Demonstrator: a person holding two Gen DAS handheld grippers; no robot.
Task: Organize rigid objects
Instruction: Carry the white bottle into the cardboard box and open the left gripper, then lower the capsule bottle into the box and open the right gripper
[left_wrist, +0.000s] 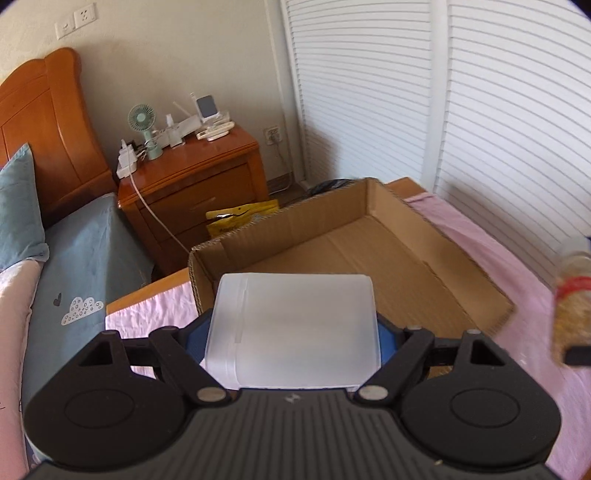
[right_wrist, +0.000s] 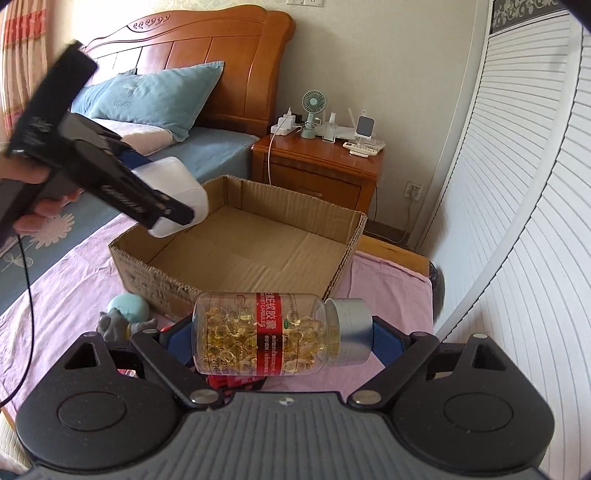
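My left gripper (left_wrist: 293, 338) is shut on a frosted white plastic box (left_wrist: 293, 328), held in the air just before the near left wall of an open cardboard box (left_wrist: 369, 258). The right wrist view shows that left gripper (right_wrist: 173, 210) with the white box (right_wrist: 181, 188) over the cardboard box's (right_wrist: 240, 254) left corner. My right gripper (right_wrist: 282, 336) is shut on a clear capsule bottle (right_wrist: 258, 332) with a red label and a silver cap, lying sideways between the blue pads, above the pink bedspread (right_wrist: 388, 295). That bottle (left_wrist: 572, 306) appears blurred at the right edge of the left wrist view.
A small grey and teal toy figure (right_wrist: 122, 317) lies on the bedspread by the cardboard box's near corner. A wooden nightstand (right_wrist: 317, 166) with a fan and chargers stands behind the box. White louvred doors (right_wrist: 517, 184) are on the right. A hand (right_wrist: 33, 206) holds the left gripper.
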